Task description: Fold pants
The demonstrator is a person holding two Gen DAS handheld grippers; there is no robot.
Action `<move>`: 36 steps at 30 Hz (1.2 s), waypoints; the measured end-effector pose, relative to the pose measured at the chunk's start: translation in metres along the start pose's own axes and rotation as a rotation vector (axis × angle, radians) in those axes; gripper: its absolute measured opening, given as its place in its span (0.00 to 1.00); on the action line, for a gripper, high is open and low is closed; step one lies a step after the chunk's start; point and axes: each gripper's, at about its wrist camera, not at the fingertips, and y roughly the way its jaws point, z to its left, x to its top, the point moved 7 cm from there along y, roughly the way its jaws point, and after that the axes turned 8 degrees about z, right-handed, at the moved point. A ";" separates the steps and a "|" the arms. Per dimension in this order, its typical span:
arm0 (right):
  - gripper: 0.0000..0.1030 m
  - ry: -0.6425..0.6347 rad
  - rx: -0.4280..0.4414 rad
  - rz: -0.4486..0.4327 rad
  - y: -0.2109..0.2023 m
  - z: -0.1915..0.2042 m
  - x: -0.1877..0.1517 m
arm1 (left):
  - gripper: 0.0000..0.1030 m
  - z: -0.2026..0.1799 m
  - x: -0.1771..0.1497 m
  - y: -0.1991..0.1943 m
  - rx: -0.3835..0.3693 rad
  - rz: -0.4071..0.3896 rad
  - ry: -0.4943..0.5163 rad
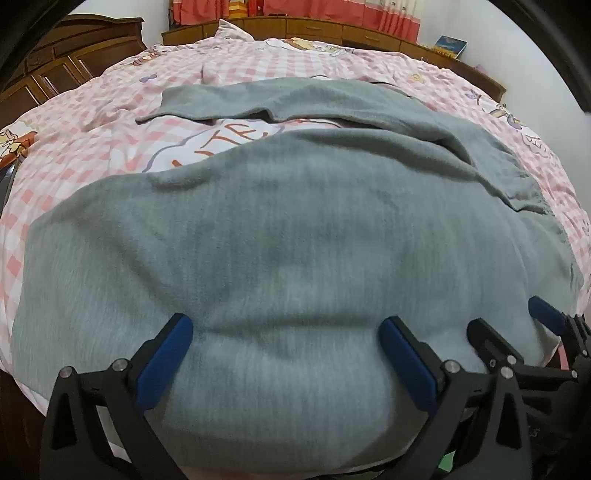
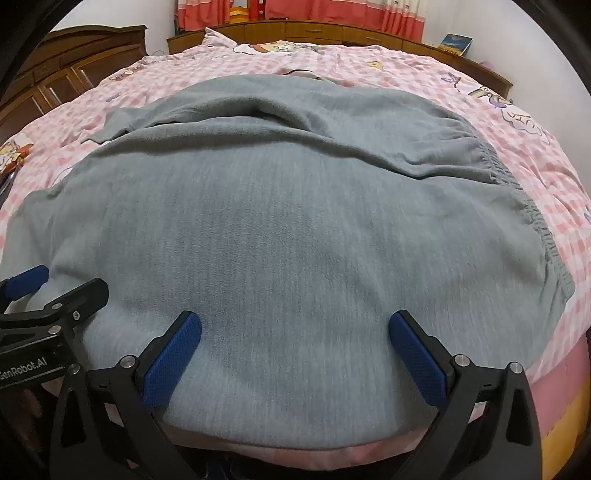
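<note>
One pair of grey pants (image 1: 295,229) lies spread on the bed, over a pink checked quilt (image 1: 92,122) with cartoon prints, and it fills most of both views. Two grippers are present. The left gripper (image 1: 286,328) hangs over the near part of the pants, its two blue-padded fingers (image 1: 166,358) standing wide apart with only flat cloth showing between them; they hold nothing. The right gripper (image 2: 295,325) is just beside it on the right, also with fingers (image 2: 417,354) spread wide over the near cloth and holding nothing. In each wrist view the other gripper shows at the edge, so the two tools are close together. The two legs of the pants run to the left; the far leg ends in a cuff (image 1: 177,99) and a strip of quilt shows between the legs. The elastic waistband (image 2: 532,218) is on the right side, gathered and wavy. The near edge of the pants reaches almost to the near edge of the bed. Beyond the bed are a dark wooden wardrobe (image 1: 62,70) at far left, a low wooden cabinet (image 1: 314,29) along the far wall, red curtains (image 1: 332,9), and one book (image 1: 450,46) standing on the cabinet at far right. Free quilt remains on the left, the far side and the right of the pants.
</note>
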 end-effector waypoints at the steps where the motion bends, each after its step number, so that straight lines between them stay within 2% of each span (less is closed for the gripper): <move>1: 1.00 0.004 0.008 0.002 0.000 0.001 0.000 | 1.00 0.000 0.000 0.000 -0.002 0.001 -0.001; 36: 1.00 0.010 0.003 0.003 -0.001 -0.001 -0.001 | 1.00 -0.001 0.000 -0.001 0.019 -0.004 0.008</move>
